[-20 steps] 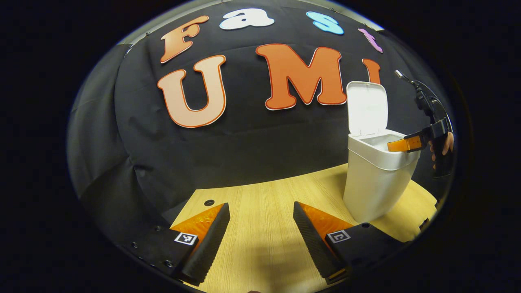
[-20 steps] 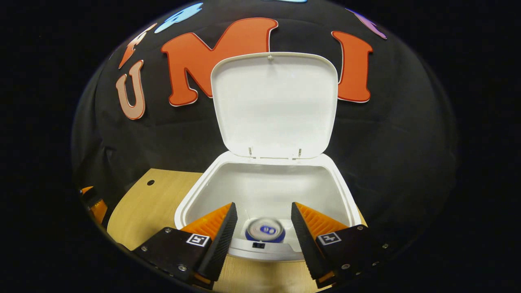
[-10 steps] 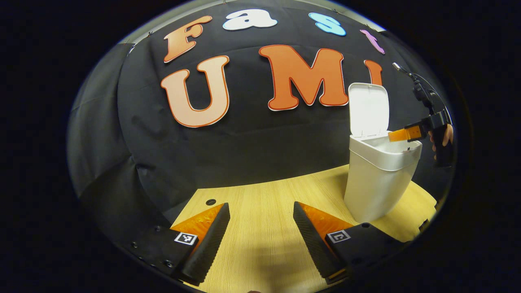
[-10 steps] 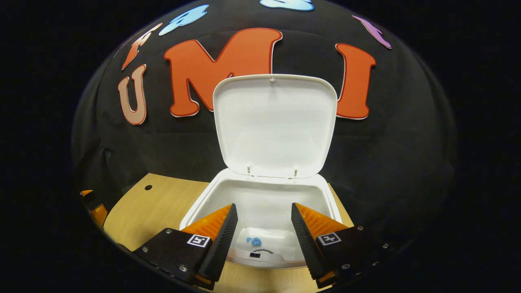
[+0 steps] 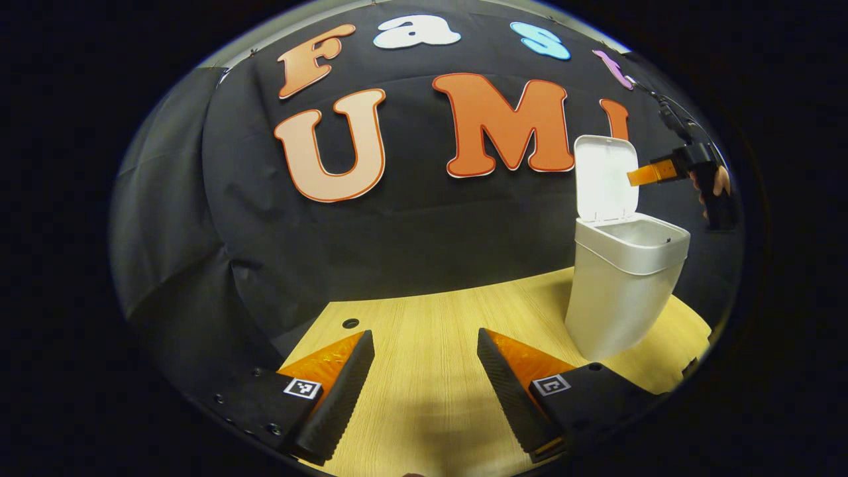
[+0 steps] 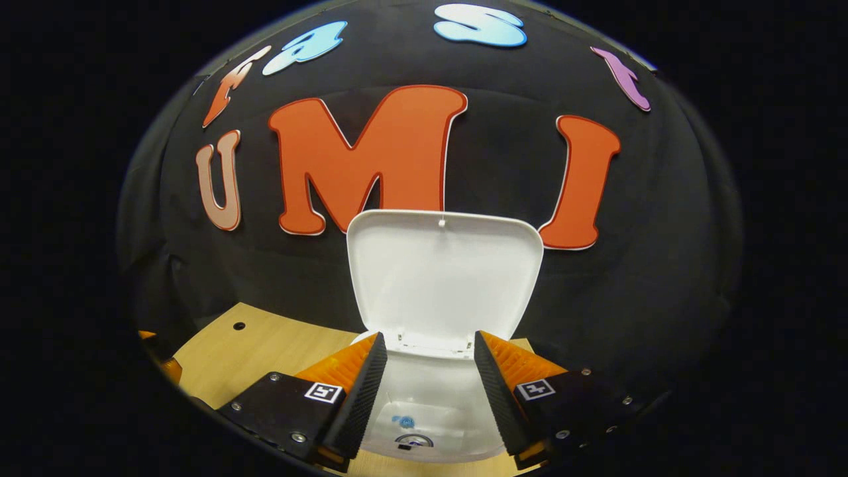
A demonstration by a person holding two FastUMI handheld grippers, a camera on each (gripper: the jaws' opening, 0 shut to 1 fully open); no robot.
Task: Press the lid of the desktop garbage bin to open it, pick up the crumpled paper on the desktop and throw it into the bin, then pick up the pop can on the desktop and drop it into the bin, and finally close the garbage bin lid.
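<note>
The white bin [image 5: 623, 298] stands on the wooden table [image 5: 430, 391] at the right of the left gripper view, its lid [image 5: 604, 177] upright and open. My left gripper [image 5: 424, 339] hovers low over bare table, open and holding nothing. My right gripper [image 5: 637, 176], held by a hand [image 5: 720, 180], hangs in front of the raised lid, above the bin's mouth. In the right gripper view it [image 6: 425, 339] is open and empty, with the lid [image 6: 442, 278] just ahead and the bin's opening [image 6: 430, 404] below. A small blue patch [image 6: 403, 421] shows deep inside the bin.
A round hole [image 5: 350, 323] sits in the table near its far left corner. Black cloth wall rises behind the table. Part of my left gripper [image 6: 162, 358] shows at the left edge of the right gripper view.
The pop can dropped from between my right fingers down into the bin. My right gripper then rose from the bin's mouth to lid height. The left gripper barely moved.
</note>
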